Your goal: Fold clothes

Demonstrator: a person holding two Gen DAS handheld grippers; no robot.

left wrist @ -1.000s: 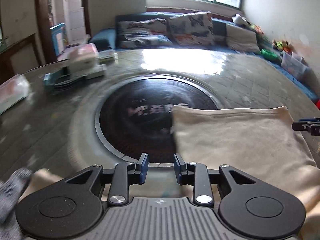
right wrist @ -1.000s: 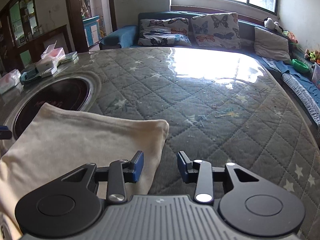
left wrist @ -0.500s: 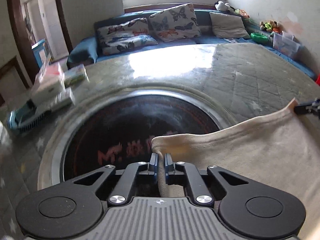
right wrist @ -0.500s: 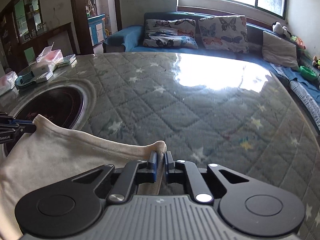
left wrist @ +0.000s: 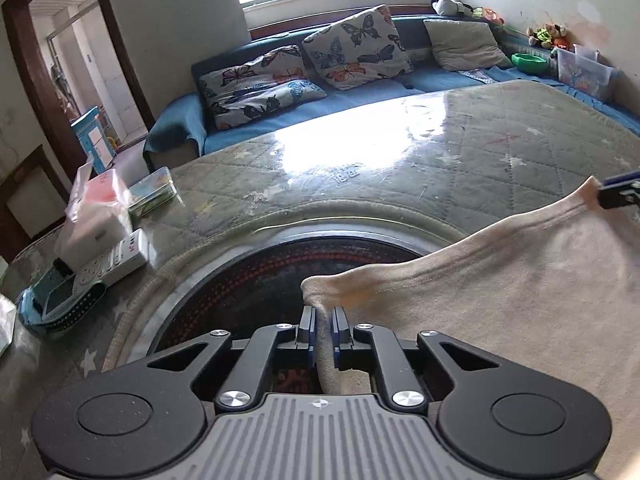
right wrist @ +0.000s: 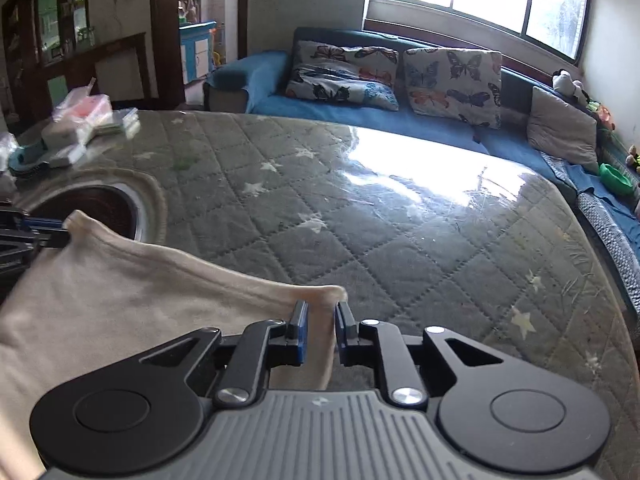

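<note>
A cream cloth garment (left wrist: 500, 304) hangs stretched between my two grippers above the table. My left gripper (left wrist: 324, 320) is shut on its left corner, over the dark round inset (left wrist: 248, 280). My right gripper (right wrist: 320, 318) is shut on its right corner. The garment (right wrist: 120, 304) fills the lower left of the right wrist view. Each gripper shows at the edge of the other's view, the right gripper (left wrist: 620, 192) and the left gripper (right wrist: 32, 228), each holding a raised corner. The lower part of the garment is hidden below the grippers.
The quilted grey star-patterned table cover (right wrist: 400, 220) lies under glossy plastic. A tissue pack, power strip and boxes (left wrist: 96, 232) sit at the table's left edge. A blue sofa with butterfly cushions (left wrist: 320, 68) stands beyond the table.
Both grippers shut on the garment's far corners and lifted them. The cloth lay flat a second ago; now its top edge is raised and stretched between them.
</note>
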